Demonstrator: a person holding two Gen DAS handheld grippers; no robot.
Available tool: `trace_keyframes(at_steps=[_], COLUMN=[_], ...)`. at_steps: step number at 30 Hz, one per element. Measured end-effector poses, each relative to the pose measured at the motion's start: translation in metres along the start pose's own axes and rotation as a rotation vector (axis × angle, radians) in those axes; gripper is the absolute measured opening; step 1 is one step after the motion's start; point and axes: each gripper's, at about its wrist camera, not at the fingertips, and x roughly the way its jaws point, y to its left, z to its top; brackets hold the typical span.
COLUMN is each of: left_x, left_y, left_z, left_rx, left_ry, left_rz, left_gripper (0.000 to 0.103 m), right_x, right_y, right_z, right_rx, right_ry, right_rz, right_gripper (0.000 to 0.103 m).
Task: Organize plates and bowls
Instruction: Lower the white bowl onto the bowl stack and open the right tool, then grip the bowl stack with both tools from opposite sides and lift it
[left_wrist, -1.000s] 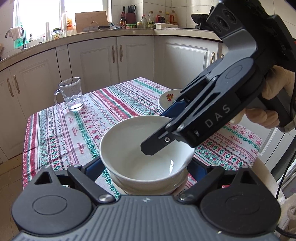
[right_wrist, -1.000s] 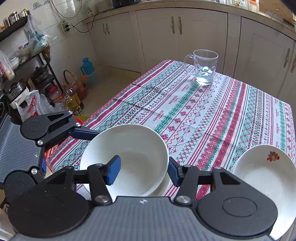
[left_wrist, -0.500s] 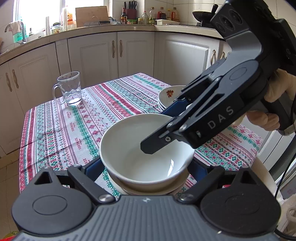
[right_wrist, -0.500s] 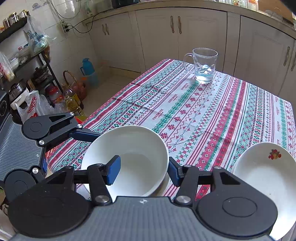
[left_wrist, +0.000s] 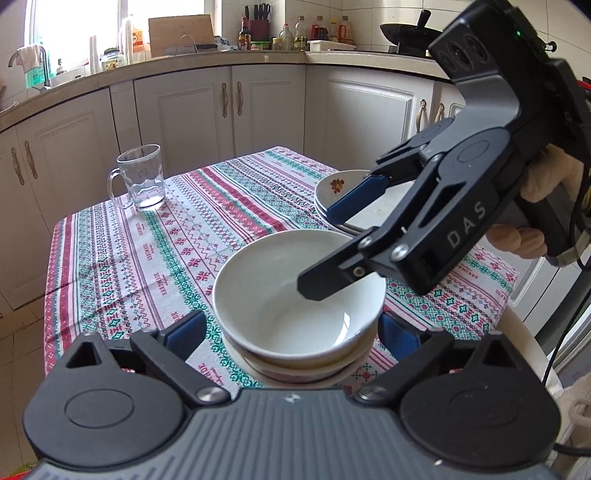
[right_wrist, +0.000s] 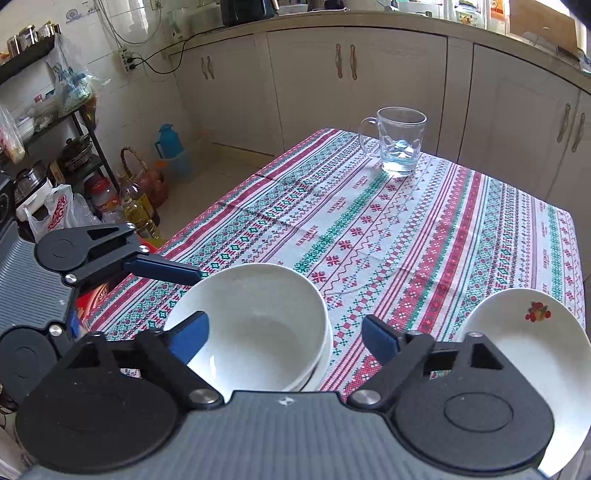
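White china sits stacked at the near edge of the table (right_wrist: 424, 229): the bowl (left_wrist: 299, 295) now rests in another bowl of the same kind, and both grippers are letting it be. The right gripper (right_wrist: 284, 338), pinched tight a second ago, is springing its jaws apart; one finger hangs over the bowl's hollow, the other outside the rim, neither pressing. The left gripper (left_wrist: 291, 330) is also opening, its fingers standing wide on either side of the bowl with gaps showing. I judge the bowl just released, so this nesting step looks done.

Right of the bowl, near it, lie the plates (left_wrist: 354, 206), the top one with a small fruit print. Far beyond the bowl, by the back corner, stands a glass mug (right_wrist: 400, 142).

The bowl stack sits close to the table's front edge, so a nudge on withdrawal could tip it toward the floor. Behind the bowl the cloth is bare up to the mug, leaving ample room.
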Motion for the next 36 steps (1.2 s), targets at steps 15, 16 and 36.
trace_keyframes(at_steps=[15,16,36], left_x=[-0.013,-0.013,0.03], left_y=[-0.002,-0.003,0.021], left_z=[-0.014,-0.016,-0.034], left_rx=[0.044,0.054,0.144], left_ry=[0.004,0.005,0.131], left_rz=[0.027,0.026,-0.008], left_gripper=[0.099,0.099,0.098], right_x=[-0.034,-0.037,0.011], right_y=[-0.009,-0.008,0.016], right_z=[-0.037,-0.04,-0.081], right_rx=[0.037,0.024,-0.266], right_ry=[-0.111,-0.122,-0.013], right_rz=[-0.071,-0.071,-0.098], right_gripper=[0.103,0.103,0.103])
